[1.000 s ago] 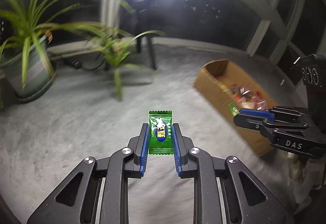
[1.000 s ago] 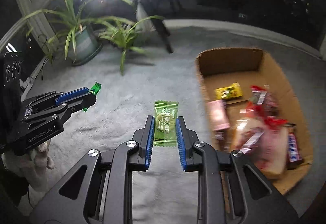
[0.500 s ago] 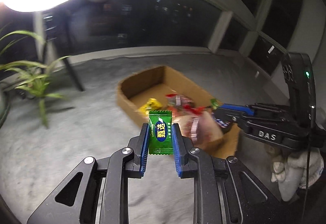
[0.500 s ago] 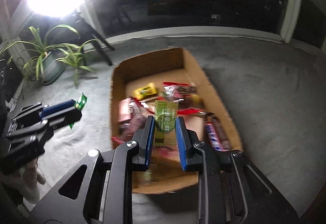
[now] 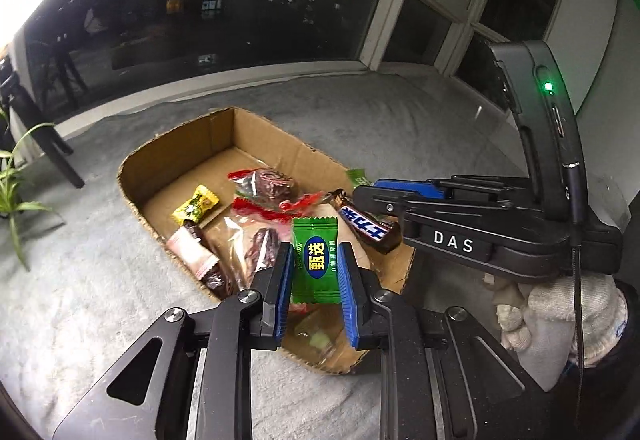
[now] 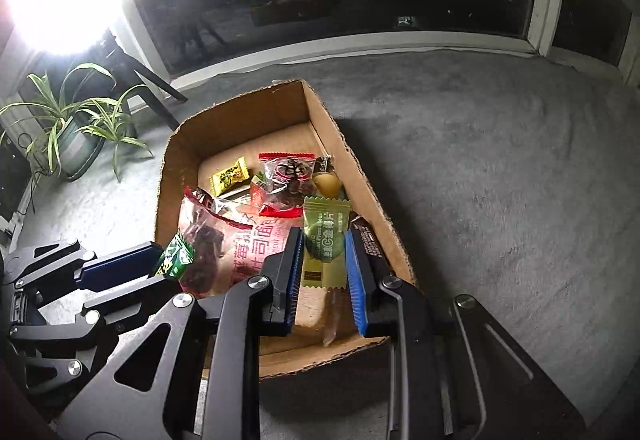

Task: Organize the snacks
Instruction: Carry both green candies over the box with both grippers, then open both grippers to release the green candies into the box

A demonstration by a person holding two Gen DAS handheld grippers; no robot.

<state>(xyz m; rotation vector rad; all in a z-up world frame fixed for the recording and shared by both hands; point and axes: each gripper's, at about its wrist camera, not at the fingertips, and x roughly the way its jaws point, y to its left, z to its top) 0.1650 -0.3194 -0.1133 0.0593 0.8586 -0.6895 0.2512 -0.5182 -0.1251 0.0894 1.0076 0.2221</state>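
Above cardboard box [image 5: 132, 176]: your left hand-held gripper [image 5: 316, 268] clamped on green candy [image 5: 315, 260]; your right hand-held gripper [image 6: 323, 254] clamped on olive-green candy [image 6: 325, 240]. Box sits on grey carpet [image 6: 500, 200]. Snacks beneath candies partly hidden; your right glove [image 5: 560, 320] cut off.

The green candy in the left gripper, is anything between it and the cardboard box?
Nothing visible blocks it. The green candy hangs over the open-topped cardboard box, pinched in the left gripper; below lie only snacks already inside.
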